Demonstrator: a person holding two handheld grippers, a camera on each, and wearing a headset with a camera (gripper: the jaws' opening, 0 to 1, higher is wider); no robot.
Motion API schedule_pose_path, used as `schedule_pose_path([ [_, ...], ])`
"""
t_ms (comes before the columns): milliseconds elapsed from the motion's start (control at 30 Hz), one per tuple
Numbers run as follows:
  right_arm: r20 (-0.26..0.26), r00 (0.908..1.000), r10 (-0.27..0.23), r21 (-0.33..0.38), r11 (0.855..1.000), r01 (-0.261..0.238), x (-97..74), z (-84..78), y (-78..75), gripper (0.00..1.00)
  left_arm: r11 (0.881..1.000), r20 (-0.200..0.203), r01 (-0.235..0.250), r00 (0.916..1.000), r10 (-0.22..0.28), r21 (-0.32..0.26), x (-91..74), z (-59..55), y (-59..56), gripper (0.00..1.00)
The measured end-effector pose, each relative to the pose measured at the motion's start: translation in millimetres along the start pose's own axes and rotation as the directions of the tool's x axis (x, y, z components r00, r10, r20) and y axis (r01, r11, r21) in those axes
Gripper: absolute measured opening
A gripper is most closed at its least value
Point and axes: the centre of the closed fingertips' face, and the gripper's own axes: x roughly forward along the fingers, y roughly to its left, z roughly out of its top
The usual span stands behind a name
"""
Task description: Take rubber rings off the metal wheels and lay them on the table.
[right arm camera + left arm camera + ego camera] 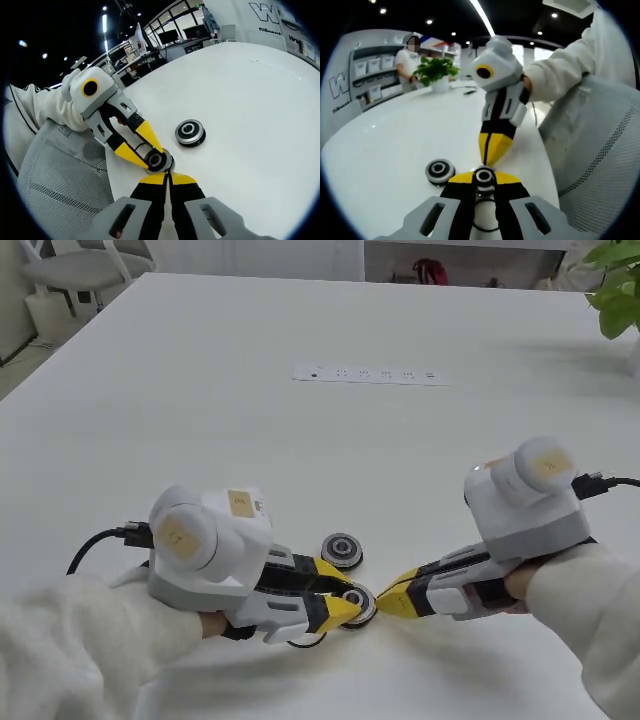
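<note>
Metal wheels, two of them, sit low at the near side of the white bench [300, 440]. From the left comes the left gripper [348, 596], held in a white-sleeved hand, its yellow-tipped fingers pinching one wheel [359, 606] by its sides just above the bench top. A thin black loop [306, 642] (a rubber ring, by the look of it) lies on the bench under that gripper. The second wheel [341, 550] lies flat just behind the held one, apart from both grippers. On the right, the right gripper [384, 601] points in at the held wheel with its fingers pressed together, tips right at the wheel's rim; whether they have rubber caught between them I cannot tell.
</note>
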Motion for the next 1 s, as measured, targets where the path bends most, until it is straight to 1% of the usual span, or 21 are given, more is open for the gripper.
schedule_pose_path([
  [100,0.022,0.9995,0.024,0.077,0.997,-0.026,-1.1,-0.2,2.6,0.0,1.0,0.0,0.0,1.0,0.0,0.001,0.1,-0.1,0.3,0.14],
  [167,0.03,0.9992,0.029,0.107,0.994,-0.032,-2.5,-1.1,1.0,0.0,1.0,0.0,0.0,1.0,0.0,0.001,0.1,-0.1,0.5,0.14],
  [200,0.036,0.9987,0.035,0.136,0.99,-0.04,-2.1,-0.6,1.8,0.0,1.0,0.0,0.0,1.0,0.0,0.001,0.1,-0.1,0.5,0.14],
  [267,0.052,0.9976,0.045,0.17,0.984,-0.053,-2.6,0.9,2.5,0.0,1.0,0.0,0.0,1.0,0.0,0.001,0.2,-0.2,0.6,0.14],
  [333,0.076,0.9956,0.056,0.192,0.979,-0.069,-4.1,3.8,3.5,0.0,1.0,0.0,0.0,1.0,0.0,0.001,0.3,-0.1,0.8,0.14],
  [367,0.08,0.9949,0.061,0.204,0.976,-0.076,-4.8,4.0,4.3,0.0,1.0,0.0,0.0,1.0,0.0,0.002,0.3,-0.1,0.8,0.14],
  [500,0.084,0.9944,0.064,0.217,0.973,-0.081,-3.2,4.7,6.0,0.0,1.0,0.0,0.0,1.0,0.0,0.001,0.4,-0.1,0.8,0.14],
  [1000,0.079,0.9948,0.065,0.195,0.978,-0.079,-2.0,8.2,8.4,0.0,1.0,0.007,0.001,1.0,-0.001,-0.002,0.1,-0.3,0.3,0.14],
])
